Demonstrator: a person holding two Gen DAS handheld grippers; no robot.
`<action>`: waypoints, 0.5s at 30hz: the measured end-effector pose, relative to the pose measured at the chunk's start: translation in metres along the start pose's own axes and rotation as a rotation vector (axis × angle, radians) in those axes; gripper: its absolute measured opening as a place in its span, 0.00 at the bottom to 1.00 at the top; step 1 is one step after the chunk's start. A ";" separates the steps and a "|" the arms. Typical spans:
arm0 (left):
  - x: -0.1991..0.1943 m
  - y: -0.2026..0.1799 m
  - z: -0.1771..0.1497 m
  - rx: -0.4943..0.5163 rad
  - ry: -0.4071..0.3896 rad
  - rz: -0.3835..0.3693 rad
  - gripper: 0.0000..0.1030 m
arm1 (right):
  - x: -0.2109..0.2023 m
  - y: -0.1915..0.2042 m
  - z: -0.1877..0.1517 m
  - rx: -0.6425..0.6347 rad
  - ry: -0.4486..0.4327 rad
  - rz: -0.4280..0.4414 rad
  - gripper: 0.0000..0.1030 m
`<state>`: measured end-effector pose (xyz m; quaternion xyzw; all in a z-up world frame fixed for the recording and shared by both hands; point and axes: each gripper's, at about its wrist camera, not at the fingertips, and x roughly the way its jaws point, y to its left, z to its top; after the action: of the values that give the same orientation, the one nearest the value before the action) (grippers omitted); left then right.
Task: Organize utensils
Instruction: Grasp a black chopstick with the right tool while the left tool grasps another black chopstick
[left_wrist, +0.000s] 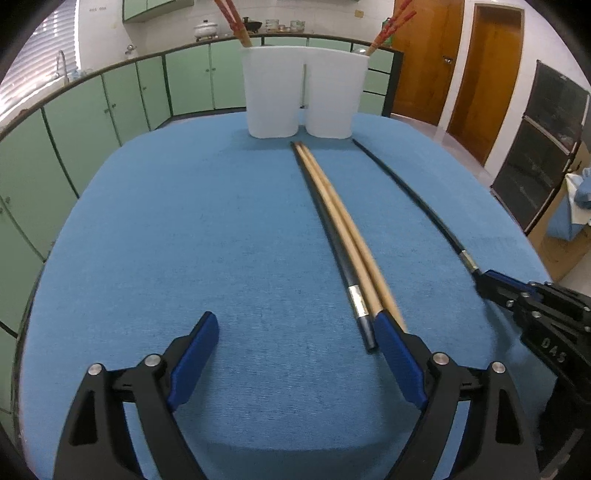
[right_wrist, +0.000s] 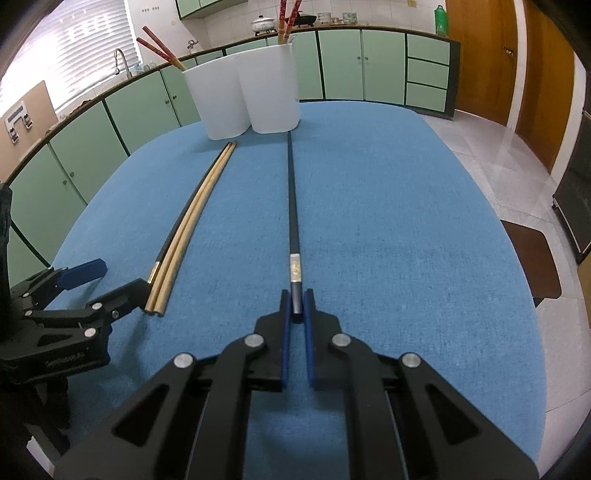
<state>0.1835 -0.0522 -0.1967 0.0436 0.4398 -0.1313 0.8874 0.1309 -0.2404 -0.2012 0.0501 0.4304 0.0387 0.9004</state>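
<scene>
In the right wrist view my right gripper (right_wrist: 296, 295) is shut on the near end of a black chopstick (right_wrist: 291, 206) with a silver band, which lies pointing at the white two-cup holder (right_wrist: 240, 96). Red chopsticks (right_wrist: 159, 48) stand in both cups. From the left wrist view, my left gripper (left_wrist: 295, 321) stands wide open just above the cloth. Its right finger (left_wrist: 399, 354) sits over the near ends of two wooden chopsticks (left_wrist: 347, 229). A second black chopstick (left_wrist: 357, 299) lies against them, just inside that finger. The right gripper (left_wrist: 484, 280) shows at the right edge.
A blue cloth (right_wrist: 388, 221) covers the table, which ends in a rounded edge on the right above a tiled floor (right_wrist: 517, 155). Green cabinets (left_wrist: 122, 99) line the wall behind the table. A dark stool (right_wrist: 532, 254) stands beside the table's right side.
</scene>
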 end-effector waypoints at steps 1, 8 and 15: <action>0.000 0.001 0.000 0.001 -0.001 0.011 0.84 | 0.000 0.000 -0.001 0.000 0.000 -0.001 0.06; -0.008 0.006 -0.006 0.001 -0.009 0.050 0.84 | -0.001 0.001 -0.001 -0.004 0.000 0.002 0.08; -0.009 -0.001 -0.011 0.025 -0.003 0.040 0.83 | -0.003 -0.001 -0.001 -0.021 0.004 0.011 0.08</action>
<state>0.1694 -0.0496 -0.1965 0.0634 0.4359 -0.1192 0.8898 0.1278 -0.2416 -0.1997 0.0429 0.4314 0.0483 0.8998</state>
